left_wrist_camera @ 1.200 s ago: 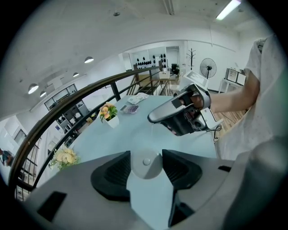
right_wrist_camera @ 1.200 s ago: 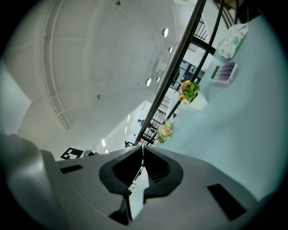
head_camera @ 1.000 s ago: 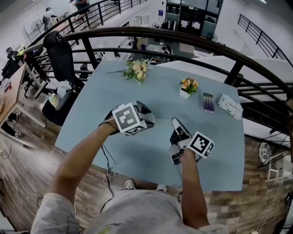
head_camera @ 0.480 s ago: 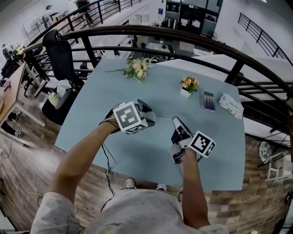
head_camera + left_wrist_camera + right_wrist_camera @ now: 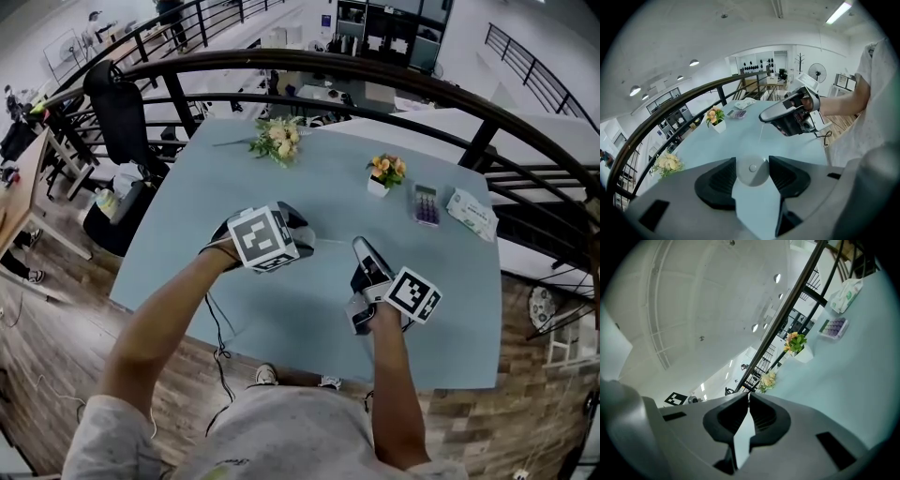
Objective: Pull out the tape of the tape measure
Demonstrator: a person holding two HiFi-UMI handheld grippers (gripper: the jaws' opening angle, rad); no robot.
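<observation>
While left hand-held gripper (image 5: 752, 163) clamps tape measure (image 5: 751, 171), right hand-held gripper (image 5: 748, 397) pinches tape (image 5: 761, 133) mid-table (image 5: 281, 314).

Lt-blue table (image 5: 328, 187), prob. grey tape measure (image 5: 752, 174)

Table (image 5: 319, 197): smooth, matt surface. On it, tape measure (image 5: 752, 172): smooth pale plastic case. Left gripper (image 5: 752, 161) pads (image 5: 719, 180): black, ribbed. Railing (image 5: 375, 71) beyond table: dark glossy metal.

black railing (image 5: 375, 73), wooden floor (image 5: 47, 342), black chair (image 5: 117, 108)
</observation>
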